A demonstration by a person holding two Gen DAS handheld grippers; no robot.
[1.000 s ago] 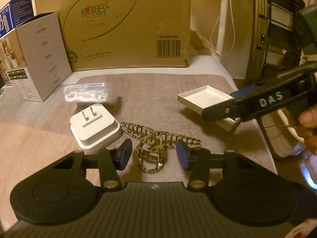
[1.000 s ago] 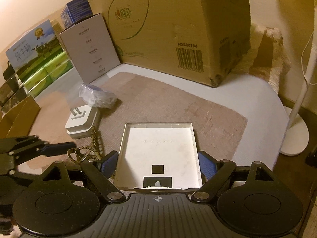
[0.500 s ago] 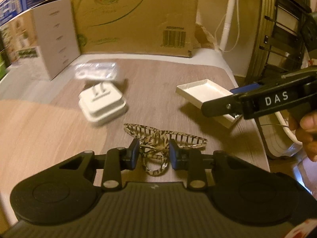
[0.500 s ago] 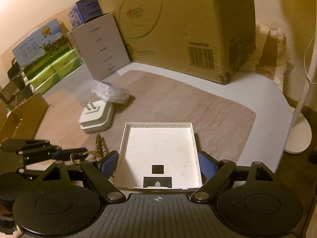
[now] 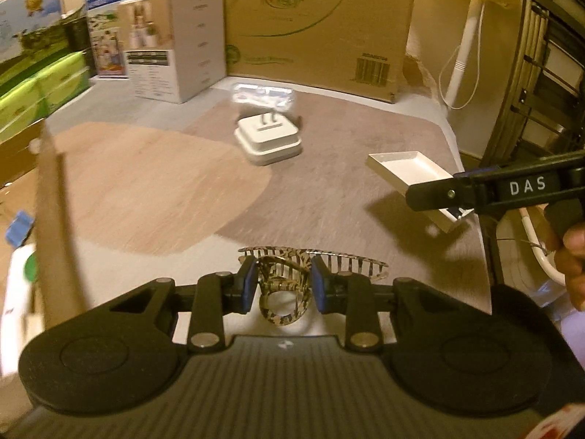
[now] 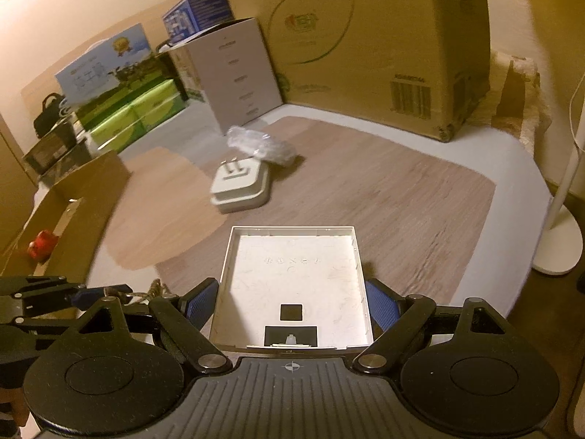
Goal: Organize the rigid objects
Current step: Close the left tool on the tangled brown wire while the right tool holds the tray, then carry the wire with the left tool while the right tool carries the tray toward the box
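Left wrist view: left hand-held gripper [image 5: 281, 282] is clamped on the tortoiseshell hair claw [image 5: 292, 274], near side of the white tray [image 5: 409, 170]. Glossy plastic, curved teeth, so I'd squeeze the hinge body, not the teeth.

Right wrist view: right hand-held gripper [image 6: 292, 305] pinches the white tray's [image 6: 292, 274] thin rigid walls. Best keep it level. The charger plug [image 6: 241, 184] sits beyond the tray on the woodgrain desk [image 6: 402, 197].

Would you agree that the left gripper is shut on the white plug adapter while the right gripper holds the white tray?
Not quite. The left gripper is shut on the tortoiseshell hair claw clip, as the left wrist view shows; the white plug adapter sits untouched farther back on the mat. The right gripper does hold the white tray.
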